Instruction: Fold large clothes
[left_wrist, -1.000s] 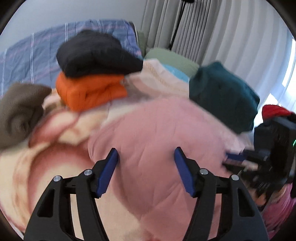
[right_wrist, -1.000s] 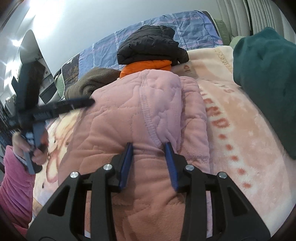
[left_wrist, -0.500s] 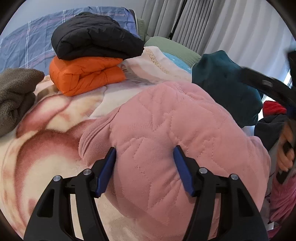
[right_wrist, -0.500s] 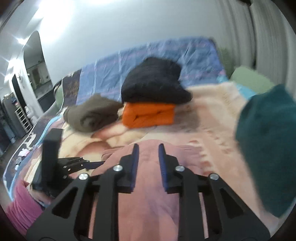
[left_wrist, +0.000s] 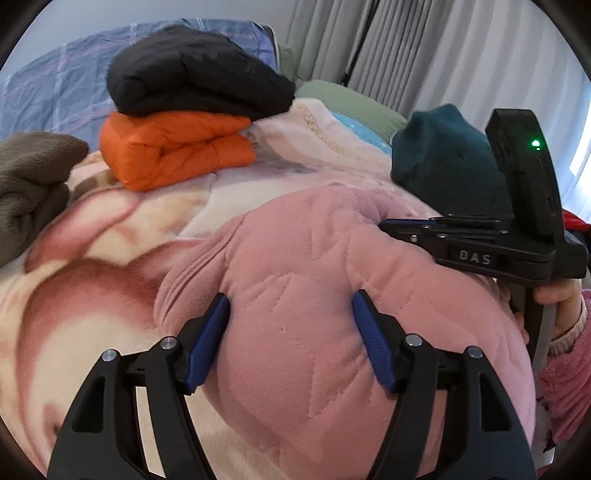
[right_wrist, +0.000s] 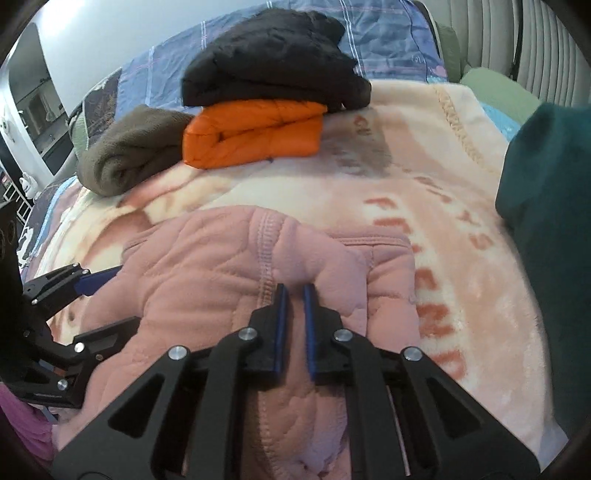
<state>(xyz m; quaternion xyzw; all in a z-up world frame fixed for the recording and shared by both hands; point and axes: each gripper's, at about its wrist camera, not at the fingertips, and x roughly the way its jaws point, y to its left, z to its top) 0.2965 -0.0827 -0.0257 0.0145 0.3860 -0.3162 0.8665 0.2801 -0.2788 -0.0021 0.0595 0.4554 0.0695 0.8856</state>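
2 grippers work on 1 pink quilted garment (left_wrist: 314, 295), which lies bunched on the peach blanket (left_wrist: 92, 295) covering the bed.

From the left wrist view, the left gripper (left_wrist: 291, 332) has its 2 blue pads pressed into either side of a thick bulge of the pink garment, and its jaws are opening a little. Beyond the pink garment sits 1 stack of 2 folded jackets: the black jacket (left_wrist: 195, 70) on top of the orange jacket (left_wrist: 173, 147). Left of the garment lies 1 brown fleece roll (left_wrist: 33, 184); to its far right stands 1 dark teal bundle (left_wrist: 443, 162). The right gripper (left_wrist: 397, 222) reaches in from the right, its tips at the garment's upper edge, and 1 hand (left_wrist: 554, 306) in a pink sleeve grips its handle.

From the right wrist view, the right gripper (right_wrist: 293, 291) stands nearly closed, 2 pads pinching a narrow ridge of the pink garment (right_wrist: 221, 266) beside a stitched seam. The left gripper (right_wrist: 99, 277) shows at the garment's left edge. Past the garment are the same 2 stacked jackets, black (right_wrist: 273, 55) over orange (right_wrist: 255, 133), the brown roll (right_wrist: 129, 151) to their left and the teal bundle (right_wrist: 546, 206) far right.
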